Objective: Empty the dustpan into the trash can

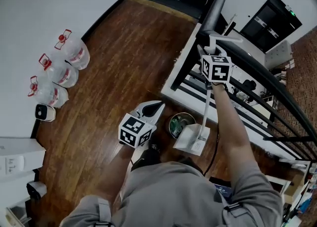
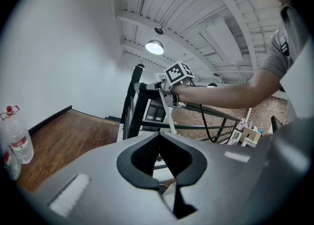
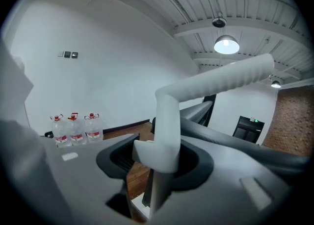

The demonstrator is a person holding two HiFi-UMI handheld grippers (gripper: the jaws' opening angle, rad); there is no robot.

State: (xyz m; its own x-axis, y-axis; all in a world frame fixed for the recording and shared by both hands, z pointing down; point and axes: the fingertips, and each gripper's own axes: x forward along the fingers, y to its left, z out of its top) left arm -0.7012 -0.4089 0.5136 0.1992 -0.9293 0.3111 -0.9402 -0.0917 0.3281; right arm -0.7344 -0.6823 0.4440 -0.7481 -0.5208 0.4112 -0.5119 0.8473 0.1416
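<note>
While the right tongs are clenched on the white handle of the dustpan, the pan itself hangs low at the end of that long stem, just beside the small round trash can on the wooden floor. It may be touching the can's rim, but the head view is too small to say. The left tongs are closed tip to tip on nothing, held near the can's other side. Three water bottles stand along the white wall, and a black railing runs past the right arm.
</note>
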